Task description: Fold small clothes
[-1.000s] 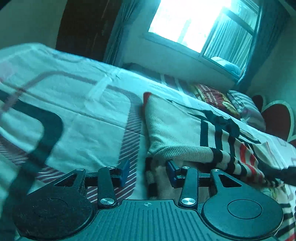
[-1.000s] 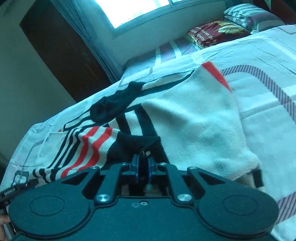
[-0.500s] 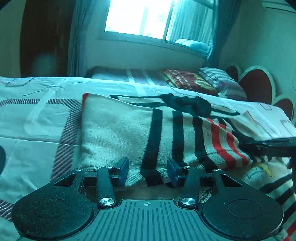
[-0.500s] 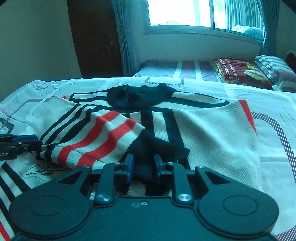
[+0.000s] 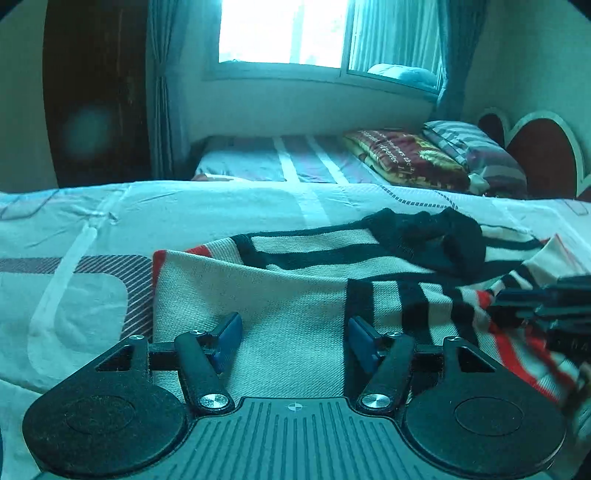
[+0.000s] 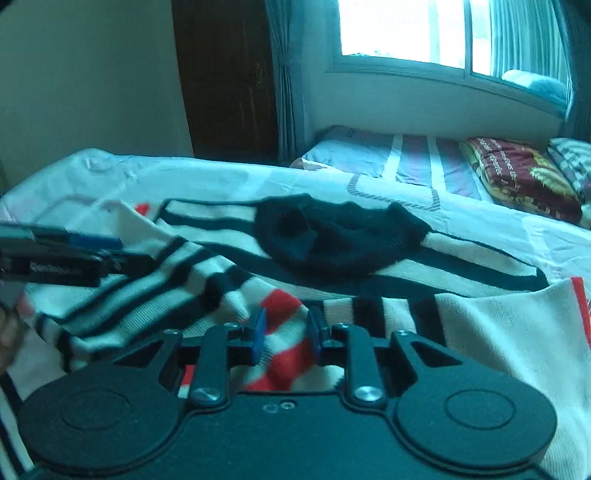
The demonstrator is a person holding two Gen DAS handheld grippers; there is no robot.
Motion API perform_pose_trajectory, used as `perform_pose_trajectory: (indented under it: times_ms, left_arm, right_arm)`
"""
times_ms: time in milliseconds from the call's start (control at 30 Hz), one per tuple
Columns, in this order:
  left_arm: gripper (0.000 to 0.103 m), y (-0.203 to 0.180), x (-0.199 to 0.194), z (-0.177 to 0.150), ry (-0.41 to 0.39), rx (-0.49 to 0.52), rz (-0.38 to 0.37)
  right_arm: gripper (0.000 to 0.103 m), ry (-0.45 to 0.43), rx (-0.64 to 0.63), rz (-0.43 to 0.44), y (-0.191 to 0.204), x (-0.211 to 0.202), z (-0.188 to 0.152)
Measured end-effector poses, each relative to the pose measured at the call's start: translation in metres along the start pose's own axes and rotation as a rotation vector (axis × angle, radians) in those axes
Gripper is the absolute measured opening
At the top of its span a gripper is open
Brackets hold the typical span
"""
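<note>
A small cream knit sweater (image 5: 295,295) with black and red stripes and a black collar (image 5: 436,236) lies on the bed. It also shows in the right wrist view (image 6: 480,325), collar (image 6: 332,240) at centre. My left gripper (image 5: 293,338) is open, low over the sweater's cream part, holding nothing. My right gripper (image 6: 286,334) is open with the red-striped sleeve (image 6: 284,317) lying between its fingers. Each gripper appears at the edge of the other's view: right one (image 5: 554,306), left one (image 6: 74,254).
The bed sheet (image 5: 92,288) is white with grey and striped patterns. A second bed (image 5: 295,162) with pillows (image 5: 406,158) stands behind, under a window (image 5: 288,33). A dark door (image 6: 229,74) is at the back left.
The right gripper has opened and let go of the sleeve's dark cuff, then shifted left. The left gripper stayed open and moved further over the sweater's cream part.
</note>
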State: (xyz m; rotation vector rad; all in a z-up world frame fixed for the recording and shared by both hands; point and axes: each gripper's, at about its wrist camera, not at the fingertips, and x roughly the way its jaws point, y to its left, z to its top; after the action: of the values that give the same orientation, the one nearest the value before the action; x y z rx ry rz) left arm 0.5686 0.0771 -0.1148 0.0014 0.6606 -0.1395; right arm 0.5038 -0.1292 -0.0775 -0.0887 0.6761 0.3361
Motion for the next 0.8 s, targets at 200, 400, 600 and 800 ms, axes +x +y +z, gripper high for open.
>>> perform_pose_trajectory:
  times_ms: [200,400,600,800]
  left_arm:
    - [0.064,-0.004,-0.010,-0.004,0.002,0.038,0.036]
    - [0.090,-0.033,-0.042,-0.016,-0.010,0.187,0.126]
    - [0.090,-0.044,-0.085,-0.030,-0.012,0.186,0.161]
    - [0.090,-0.058,-0.153,-0.043,-0.073,0.221,0.162]
  right_arm:
    - [0.024,0.016,0.070,-0.016,-0.033,-0.012,-0.007]
    - [0.040,0.000,0.073,-0.020,-0.036,-0.053,-0.011]
    - [0.037,-0.003,0.085,-0.074,-0.035,-0.096,-0.035]
    - [0.038,-0.068,0.132,-0.092,-0.031,-0.169,-0.060]
